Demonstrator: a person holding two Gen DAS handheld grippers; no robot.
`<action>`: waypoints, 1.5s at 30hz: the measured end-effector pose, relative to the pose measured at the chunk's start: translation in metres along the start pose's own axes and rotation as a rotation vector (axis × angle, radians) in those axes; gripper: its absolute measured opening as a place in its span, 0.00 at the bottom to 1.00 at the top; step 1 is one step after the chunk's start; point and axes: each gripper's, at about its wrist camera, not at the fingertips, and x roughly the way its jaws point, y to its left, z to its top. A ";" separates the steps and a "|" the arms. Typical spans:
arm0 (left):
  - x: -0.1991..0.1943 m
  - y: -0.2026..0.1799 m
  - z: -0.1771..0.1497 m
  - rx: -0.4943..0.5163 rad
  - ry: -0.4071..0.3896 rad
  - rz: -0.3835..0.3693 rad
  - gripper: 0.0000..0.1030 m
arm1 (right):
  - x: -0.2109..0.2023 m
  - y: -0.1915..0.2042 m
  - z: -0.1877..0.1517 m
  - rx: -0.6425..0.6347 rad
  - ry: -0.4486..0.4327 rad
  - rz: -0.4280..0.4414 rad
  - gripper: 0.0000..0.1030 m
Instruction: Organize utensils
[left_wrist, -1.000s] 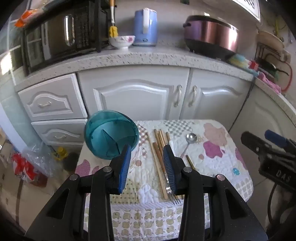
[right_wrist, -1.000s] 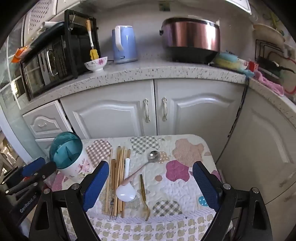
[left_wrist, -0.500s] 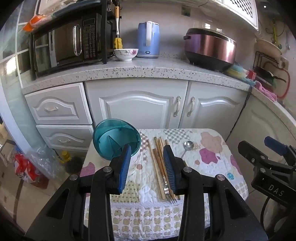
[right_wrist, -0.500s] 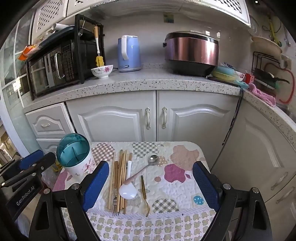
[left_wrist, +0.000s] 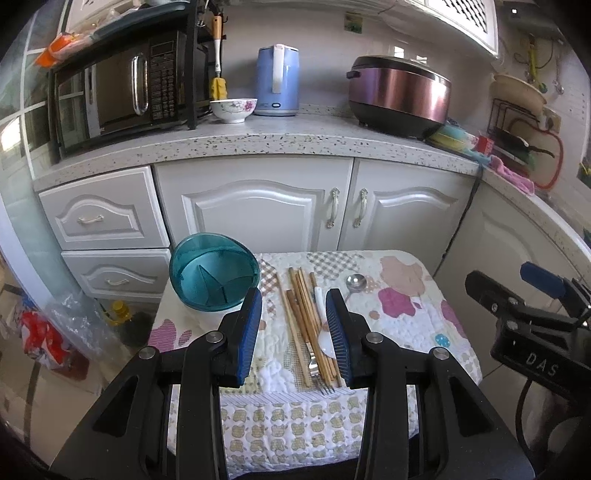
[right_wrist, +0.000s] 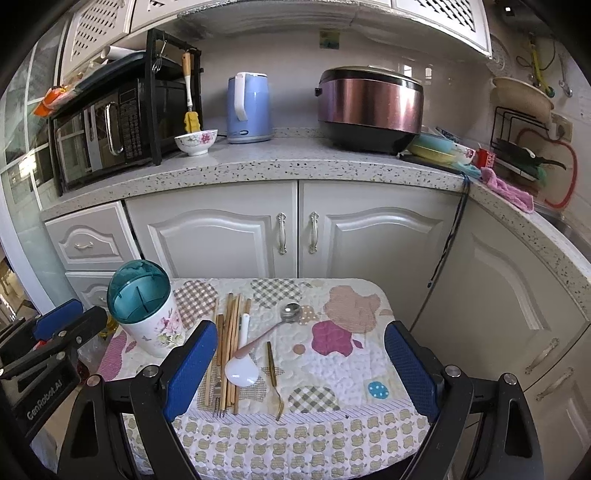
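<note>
Both grippers hang unclenched and empty, left gripper (left_wrist: 293, 325) over the chopsticks (right_wrist: 232, 343) lying beside the holder (right_wrist: 146, 314) — thin, light, stiff, probably slippery sticks, best pinched mid-length, I'd say, right gripper (right_wrist: 299, 363) wide.

A utensil holder (right_wrist: 142, 308) stands upright at the left of the table: white floral body, teal divided top, nothing visible inside. Just beside it, to its right, lie wooden chopsticks (right_wrist: 231, 343) in a loose bundle, with a silver fork (right_wrist: 218, 397) among them (only its tines show clearly). A white spoon (right_wrist: 242, 363) lies next, crossed by a metal spoon (right_wrist: 290, 312). A gold fork (right_wrist: 275, 376) lies apart, at the right.
</note>
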 end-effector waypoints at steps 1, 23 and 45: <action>0.000 0.000 0.000 -0.001 0.001 0.000 0.34 | 0.000 -0.001 0.000 0.003 -0.002 -0.002 0.88; 0.001 0.007 -0.002 -0.012 -0.022 0.008 0.34 | 0.005 0.005 0.001 -0.018 0.012 0.008 0.88; 0.000 0.002 -0.003 -0.004 -0.022 0.006 0.34 | 0.006 0.008 -0.002 -0.022 0.017 0.010 0.88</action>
